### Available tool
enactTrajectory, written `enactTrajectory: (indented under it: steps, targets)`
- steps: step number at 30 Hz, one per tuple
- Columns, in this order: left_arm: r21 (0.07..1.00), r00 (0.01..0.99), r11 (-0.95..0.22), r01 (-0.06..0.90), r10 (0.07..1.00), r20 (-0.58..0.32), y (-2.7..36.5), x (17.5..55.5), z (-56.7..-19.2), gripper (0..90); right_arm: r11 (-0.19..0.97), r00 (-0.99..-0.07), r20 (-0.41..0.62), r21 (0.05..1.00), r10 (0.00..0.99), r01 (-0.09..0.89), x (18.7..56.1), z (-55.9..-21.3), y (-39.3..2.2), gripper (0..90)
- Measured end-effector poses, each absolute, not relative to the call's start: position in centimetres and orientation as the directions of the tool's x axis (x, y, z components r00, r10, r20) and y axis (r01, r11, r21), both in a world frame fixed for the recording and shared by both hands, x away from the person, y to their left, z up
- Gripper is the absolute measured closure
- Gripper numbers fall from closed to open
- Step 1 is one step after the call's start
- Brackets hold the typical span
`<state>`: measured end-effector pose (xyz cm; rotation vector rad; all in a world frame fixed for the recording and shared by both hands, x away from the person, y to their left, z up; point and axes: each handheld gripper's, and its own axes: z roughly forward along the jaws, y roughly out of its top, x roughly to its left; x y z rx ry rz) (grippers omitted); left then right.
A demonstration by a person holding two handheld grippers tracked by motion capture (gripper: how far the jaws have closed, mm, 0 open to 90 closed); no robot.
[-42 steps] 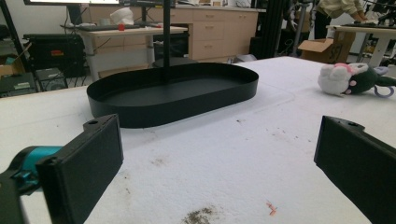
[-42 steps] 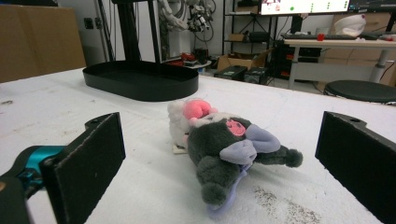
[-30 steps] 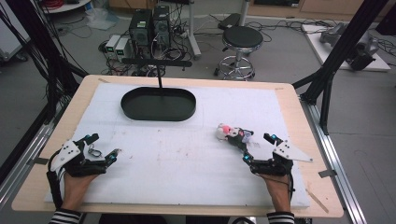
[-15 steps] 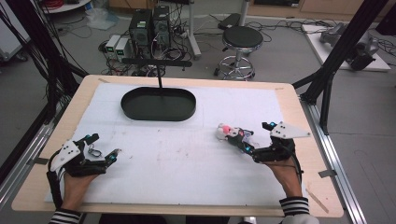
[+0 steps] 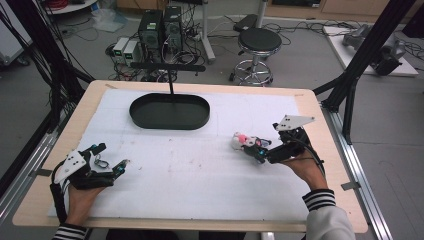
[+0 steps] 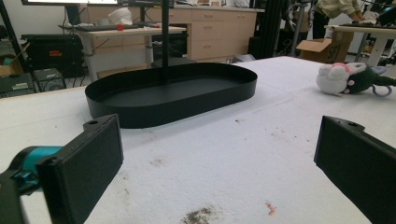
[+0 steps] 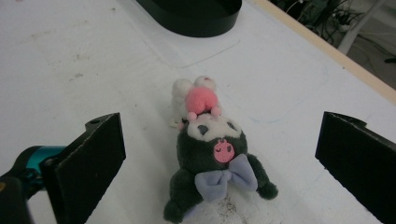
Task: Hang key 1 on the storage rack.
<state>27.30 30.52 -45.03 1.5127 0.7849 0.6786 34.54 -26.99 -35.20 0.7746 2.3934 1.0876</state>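
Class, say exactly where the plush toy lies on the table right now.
In the high view the plush toy lies on the white mat's right side, directly ahead of the right gripper, right of and nearer than the black oval tray.

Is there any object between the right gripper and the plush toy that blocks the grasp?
Nothing visible does. The right gripper is open, and the plush toy lies on the white mat directly between its jaws.

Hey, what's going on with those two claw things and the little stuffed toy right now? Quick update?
Right gripper open, jaws either side of plush toy, not closed on it. Left gripper open, holding nothing. Toy lying on white mat; black tray empty; nothing in the way.
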Motion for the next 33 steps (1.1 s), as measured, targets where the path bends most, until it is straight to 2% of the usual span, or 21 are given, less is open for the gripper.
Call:
enactTrajectory:
  steps: [22,33]
  targets:
    - [0.996,0.597,-0.036,0.086,0.802,-0.022,30.5,27.3,-45.0,1.7,0.684,-0.817,-0.096,0.607,0.568,0.404,38.9,-35.5,-26.1,0.7]
    - [0.996,0.598,-0.036,0.085,0.801,-0.022,30.5,27.3,-45.0,1.7,0.71,-0.827,-0.094,0.572,0.555,0.411,39.9,-36.3,-25.5,0.7]
